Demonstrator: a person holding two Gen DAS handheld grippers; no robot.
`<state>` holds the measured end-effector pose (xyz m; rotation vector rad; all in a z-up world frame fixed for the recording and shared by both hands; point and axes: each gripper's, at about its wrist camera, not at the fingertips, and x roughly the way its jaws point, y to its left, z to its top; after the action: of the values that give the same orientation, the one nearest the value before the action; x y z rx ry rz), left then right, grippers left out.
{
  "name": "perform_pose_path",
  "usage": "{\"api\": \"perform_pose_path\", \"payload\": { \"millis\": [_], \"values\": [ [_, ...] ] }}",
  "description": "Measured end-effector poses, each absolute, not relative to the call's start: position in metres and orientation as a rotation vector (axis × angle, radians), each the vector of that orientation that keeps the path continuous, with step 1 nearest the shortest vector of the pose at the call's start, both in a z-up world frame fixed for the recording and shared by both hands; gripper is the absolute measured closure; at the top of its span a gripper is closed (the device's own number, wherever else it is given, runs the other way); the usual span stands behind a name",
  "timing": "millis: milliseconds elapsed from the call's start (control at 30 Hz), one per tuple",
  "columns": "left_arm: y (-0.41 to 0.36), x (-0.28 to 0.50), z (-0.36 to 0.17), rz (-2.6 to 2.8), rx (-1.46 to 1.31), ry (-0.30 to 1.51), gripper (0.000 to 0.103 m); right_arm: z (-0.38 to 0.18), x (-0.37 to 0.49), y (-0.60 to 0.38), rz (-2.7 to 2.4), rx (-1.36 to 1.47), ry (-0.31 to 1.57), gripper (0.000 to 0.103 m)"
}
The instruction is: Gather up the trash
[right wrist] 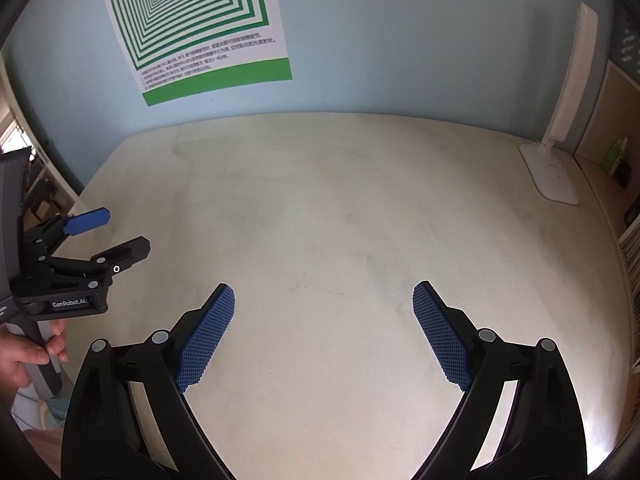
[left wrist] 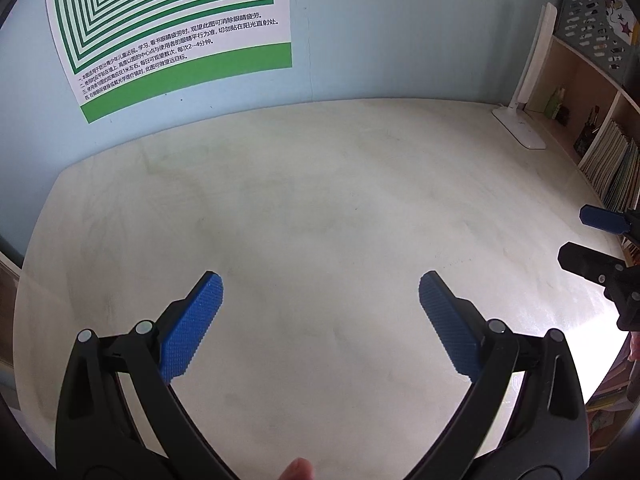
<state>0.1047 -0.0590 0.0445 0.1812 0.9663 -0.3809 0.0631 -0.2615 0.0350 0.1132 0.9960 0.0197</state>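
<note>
Both grippers hover, jaws spread, over a desk with no trash in sight.

The pale desk (right wrist: 340, 208) runs to the blue wall, bare but for the white desk lamp (right wrist: 560, 128) at its far right corner. Left of the lamp, the right gripper (right wrist: 324, 312) and farther left the left gripper (left wrist: 320, 304) hold nothing. Best to sweep the view beyond the desk before reaching.

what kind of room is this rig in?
Probably a home study or a child's desk corner: a pale desk against a wall with an eye-relaxation poster, a white desk lamp, and a shelf of books.
</note>
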Motion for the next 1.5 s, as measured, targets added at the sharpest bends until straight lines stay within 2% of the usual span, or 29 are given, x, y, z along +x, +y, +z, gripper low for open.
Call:
{"api": "perform_pose_path", "payload": {
  "millis": [567, 1500],
  "values": [
    [-0.048, 0.100, 0.041, -0.319, 0.068, 1.001, 0.007, 0.029, 0.063, -0.259, 0.025, 0.163, 0.995, 0.013],
    [-0.049, 0.101, 0.040, -0.288, 0.107, 0.975, 0.007, 0.031, 0.065, -0.266, 0.021, 0.186, 0.978, 0.013]
  ]
}}
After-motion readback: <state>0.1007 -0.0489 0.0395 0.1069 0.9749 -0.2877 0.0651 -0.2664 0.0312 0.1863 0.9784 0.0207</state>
